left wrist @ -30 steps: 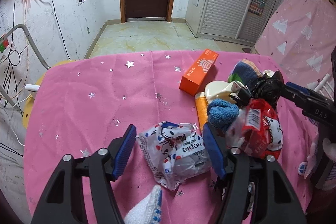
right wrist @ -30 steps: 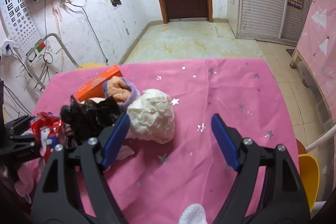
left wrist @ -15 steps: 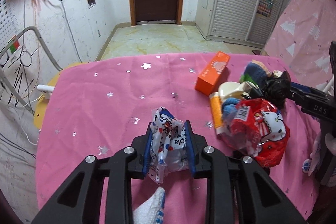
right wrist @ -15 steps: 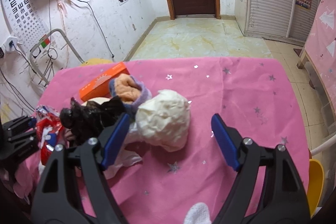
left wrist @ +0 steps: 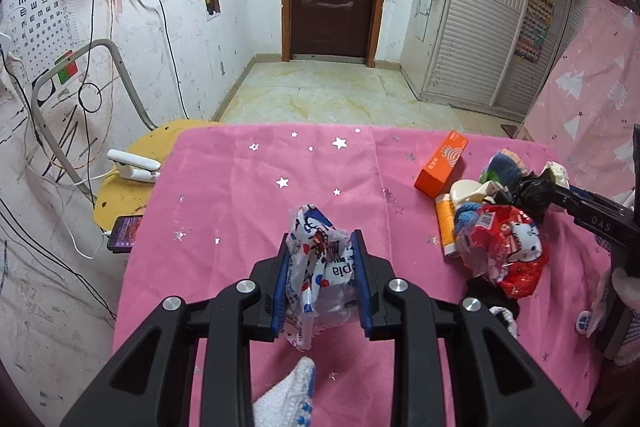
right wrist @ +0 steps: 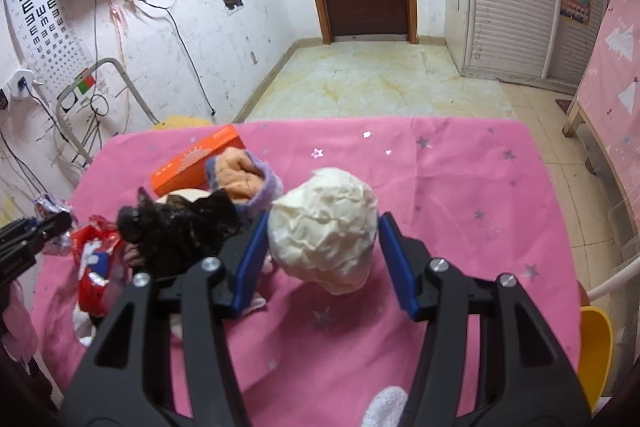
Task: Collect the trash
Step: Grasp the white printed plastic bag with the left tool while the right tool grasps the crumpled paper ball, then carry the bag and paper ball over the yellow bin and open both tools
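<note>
L gripper [left wrist: 320, 281]: jaws nearly closed, clamped on the crumpled printed plastic wrapper [left wrist: 318, 267], near-centre of the pink worktop [left wrist: 240, 187], looks lifted just clear of the cloth. So L pick is done; needs carrying to wherever trash goes. No bin in either view, can't tell where.

Clutter pile mid-scene: orange box [left wrist: 442, 163], red cartoon bag [left wrist: 508, 251], black crumpled bag [right wrist: 180, 227]. Judging these next.

R gripper [right wrist: 324, 259]: jaws about half open and closing, straddling the white crumpled paper wad [right wrist: 326, 223] on the worktop; pads beside it, firm contact not clear yet. Next: finish the squeeze, then lift.
</note>
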The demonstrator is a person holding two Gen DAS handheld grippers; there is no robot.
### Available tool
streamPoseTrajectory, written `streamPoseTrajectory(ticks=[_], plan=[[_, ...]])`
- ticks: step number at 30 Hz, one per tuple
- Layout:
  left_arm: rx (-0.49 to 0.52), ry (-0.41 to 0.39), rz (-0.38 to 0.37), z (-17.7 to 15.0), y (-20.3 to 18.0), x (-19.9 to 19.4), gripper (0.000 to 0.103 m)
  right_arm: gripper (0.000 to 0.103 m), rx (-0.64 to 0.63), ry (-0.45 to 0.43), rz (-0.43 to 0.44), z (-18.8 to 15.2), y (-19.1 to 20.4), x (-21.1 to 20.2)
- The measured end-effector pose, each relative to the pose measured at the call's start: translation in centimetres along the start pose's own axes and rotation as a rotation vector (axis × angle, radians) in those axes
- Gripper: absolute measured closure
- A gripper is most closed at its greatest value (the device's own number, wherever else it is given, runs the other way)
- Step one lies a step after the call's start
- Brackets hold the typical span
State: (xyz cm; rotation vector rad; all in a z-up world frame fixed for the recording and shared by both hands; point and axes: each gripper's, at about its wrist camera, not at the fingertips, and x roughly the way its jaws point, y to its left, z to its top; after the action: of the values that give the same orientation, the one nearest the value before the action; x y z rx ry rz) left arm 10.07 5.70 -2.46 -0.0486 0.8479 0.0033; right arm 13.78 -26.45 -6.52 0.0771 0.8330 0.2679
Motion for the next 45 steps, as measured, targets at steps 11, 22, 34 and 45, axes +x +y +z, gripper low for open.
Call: streamPoseTrajectory(ticks=[11, 22, 34, 45], plan=[[0.047, -0.09, -0.013, 1.3, -2.6, -4.1, 0.083, 0.049, 0.01, -0.089, -0.033, -1.0, -1.4, -5.1], [0.123, -0.132, -0.063, 1.5, -7.8, -6.5, 0.083, 0.049, 0.044, -0.151, -0.068, -2.6, -4.6, -8.9], [0.226, -0.145, -0.131, 0.9, -15.3, -7.4, 0.083, 0.049, 0.117, -0.195, -0.104, -5.0, -9.6, -12.1], [0.317, -0.139, -0.203, -0.1, -22.4, -8.0, 0.083, 0.049, 0.206, -0.211, -0.136, -7.6, -14.3, -13.6]])
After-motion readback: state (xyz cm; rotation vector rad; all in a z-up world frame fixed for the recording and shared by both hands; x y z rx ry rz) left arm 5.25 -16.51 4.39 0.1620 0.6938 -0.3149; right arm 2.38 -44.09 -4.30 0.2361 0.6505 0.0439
